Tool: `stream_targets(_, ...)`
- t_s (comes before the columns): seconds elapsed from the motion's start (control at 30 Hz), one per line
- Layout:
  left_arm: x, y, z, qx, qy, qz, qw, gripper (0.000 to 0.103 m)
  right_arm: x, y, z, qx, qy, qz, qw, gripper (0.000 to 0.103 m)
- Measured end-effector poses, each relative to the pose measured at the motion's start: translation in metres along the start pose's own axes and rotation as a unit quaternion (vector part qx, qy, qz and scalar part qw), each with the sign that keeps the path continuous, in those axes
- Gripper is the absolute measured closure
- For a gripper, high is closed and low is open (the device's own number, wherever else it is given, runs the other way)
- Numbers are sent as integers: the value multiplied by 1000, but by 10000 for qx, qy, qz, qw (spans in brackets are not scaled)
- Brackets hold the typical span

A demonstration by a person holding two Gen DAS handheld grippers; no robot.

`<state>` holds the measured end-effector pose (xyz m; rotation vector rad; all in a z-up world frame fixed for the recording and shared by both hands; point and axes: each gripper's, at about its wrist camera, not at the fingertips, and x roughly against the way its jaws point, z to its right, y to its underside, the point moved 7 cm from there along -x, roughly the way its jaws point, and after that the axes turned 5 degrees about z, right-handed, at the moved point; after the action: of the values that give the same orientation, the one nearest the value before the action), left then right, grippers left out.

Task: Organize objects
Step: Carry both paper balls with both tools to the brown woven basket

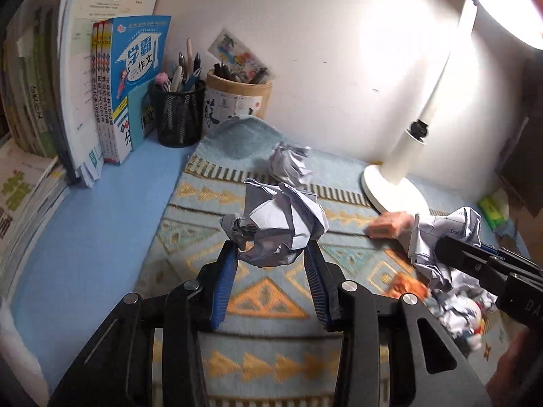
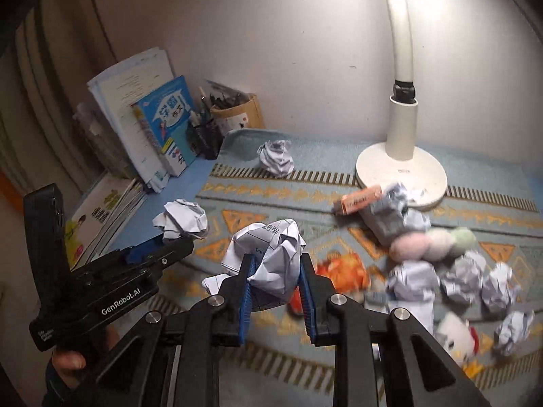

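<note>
In the left wrist view my left gripper is shut on a crumpled paper ball, held above the patterned mat. The right wrist view shows my right gripper shut on another crumpled sheet with printed lines. That same view has the left gripper at the left with its ball. The right gripper enters the left wrist view from the right with its paper. One loose ball lies near the mat's far edge. Several more balls lie blurred at the right.
A white desk lamp's base stands at the back right, an orange box lying beside it. Upright books, a black mesh pen cup and a round pen pot line the back left. Plush toys lie among the paper balls.
</note>
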<state>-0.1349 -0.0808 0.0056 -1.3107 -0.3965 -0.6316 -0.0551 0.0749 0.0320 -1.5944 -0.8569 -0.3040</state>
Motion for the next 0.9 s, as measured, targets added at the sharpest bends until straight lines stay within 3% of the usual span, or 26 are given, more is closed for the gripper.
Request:
stream_targets(0.1,34,38,20,-50,351,-98,9993,66,26,55,7,242,161,-43,9996,79)
stream_targets(0.23,53,96,51,-579,443,-216,9971,66,24,110,20,78,212,-421,9989,79)
stream_targets(0.4,60,139,67,-935,347,-586,9933,65,28,128,36,65,429,-359,9984,78)
stream_targets(0.47,63,146,70,-966,361,-640,9926,56,28,133,43,16,544,-446,9975,78)
stream_targets(0.53,58,156,70,-845,421,-939,9911,47,29,137,49,-71,531,-584,9969,77)
stream_targets(0.57,59,155,70,-793,473,-913,9915,44,30,139,50,-139,458,-638,9968,74)
stream_targets(0.63,62,156,67,-633,503,-928,9924,5,34,142,50,-279,244,-645,9972,62)
stream_targets(0.7,68,155,67,-433,711,-856,9928,2,40,143,50,-377,199,-530,9977,31)
stream_targets(0.77,71,154,67,-325,853,-846,9922,2,45,143,51,-408,168,-446,9980,27)
stream_targets(0.9,69,146,67,-369,642,-709,9947,2,46,142,45,-292,219,-439,9984,27)
